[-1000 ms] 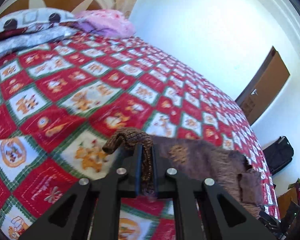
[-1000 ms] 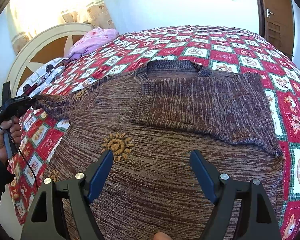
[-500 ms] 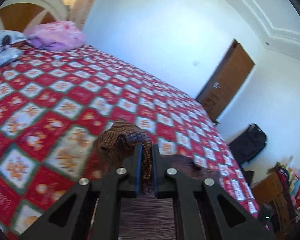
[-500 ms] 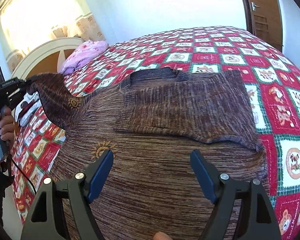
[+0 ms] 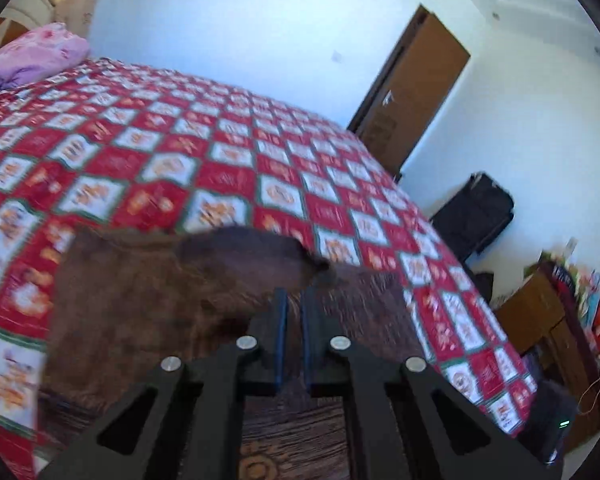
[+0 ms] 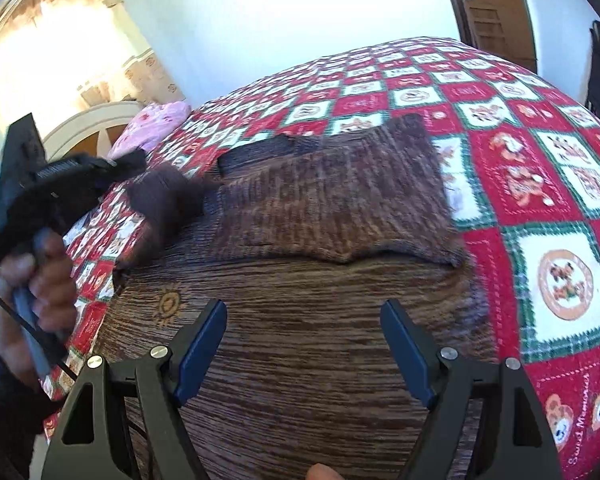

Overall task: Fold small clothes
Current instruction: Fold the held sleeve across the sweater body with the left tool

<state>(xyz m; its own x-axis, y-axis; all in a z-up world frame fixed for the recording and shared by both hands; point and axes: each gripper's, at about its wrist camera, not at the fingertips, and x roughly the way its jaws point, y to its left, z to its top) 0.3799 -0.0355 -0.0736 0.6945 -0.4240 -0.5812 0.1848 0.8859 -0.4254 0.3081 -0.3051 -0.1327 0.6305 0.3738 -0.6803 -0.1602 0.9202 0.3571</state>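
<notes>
A brown knit sweater [image 6: 300, 340] with small sun motifs lies flat on the checked bedspread [image 6: 540, 184]. One sleeve [image 6: 340, 208] is folded across its chest. My left gripper [image 5: 293, 300] is shut on the other sleeve [image 5: 240, 268], which hangs lifted and blurred above the sweater's body. The right wrist view shows that raised sleeve [image 6: 164, 204] at the left, with a hand [image 6: 40, 272] on the left gripper's handle. My right gripper [image 6: 304, 312] hovers open above the sweater's lower body with nothing between its fingers.
The red, white and green bedspread [image 5: 220, 140] covers the whole bed. A pink pillow [image 5: 36, 56] and a white headboard [image 6: 84, 132] are at its head. Past the far side are a wooden door [image 5: 412, 92], a black bag [image 5: 476, 212] and wooden furniture [image 5: 540, 312].
My left gripper has swung the sleeve from out over the bedspread in over the sweater's body, towards its neck. The right gripper has shifted and rolled slightly, still open.
</notes>
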